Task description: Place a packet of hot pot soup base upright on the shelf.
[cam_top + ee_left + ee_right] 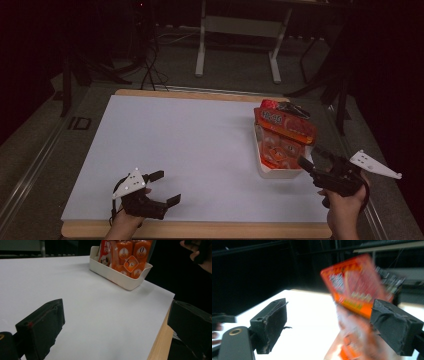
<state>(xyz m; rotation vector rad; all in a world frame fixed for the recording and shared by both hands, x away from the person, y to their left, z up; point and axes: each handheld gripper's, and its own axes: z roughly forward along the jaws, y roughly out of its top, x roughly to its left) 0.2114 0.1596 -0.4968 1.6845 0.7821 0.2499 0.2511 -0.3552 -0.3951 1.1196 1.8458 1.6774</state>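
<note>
A white sheet [190,150] covers most of a wooden board [200,231] on the table. Near its right edge stands a cream plastic tray [276,172], seen in the left gripper view as a shallow tub [120,277] packed with orange snack packets [130,260]. In the high view a larger orange packet [285,125] lies across the top of the tray's load, with something red [269,104] and a dark item behind it that cannot be identified.

The left gripper [162,189] sits at the near left corner of the sheet, held by the person's left hand [122,225]. Its jaws stand wide apart with nothing between them; in its own view bare white sheet and the wooden edge lie between the two black pads [41,327], and the tray is well apart, farther up the sheet.

The right gripper [312,157], held in the right hand [345,210], points at the near right corner of the tray, its tips just beside the rim. Its jaws are open. In the right gripper view the blurred orange packet [357,290] rises beyond the gap, nearer the right-hand pad [394,325]; whether that pad touches it cannot be told.
</note>
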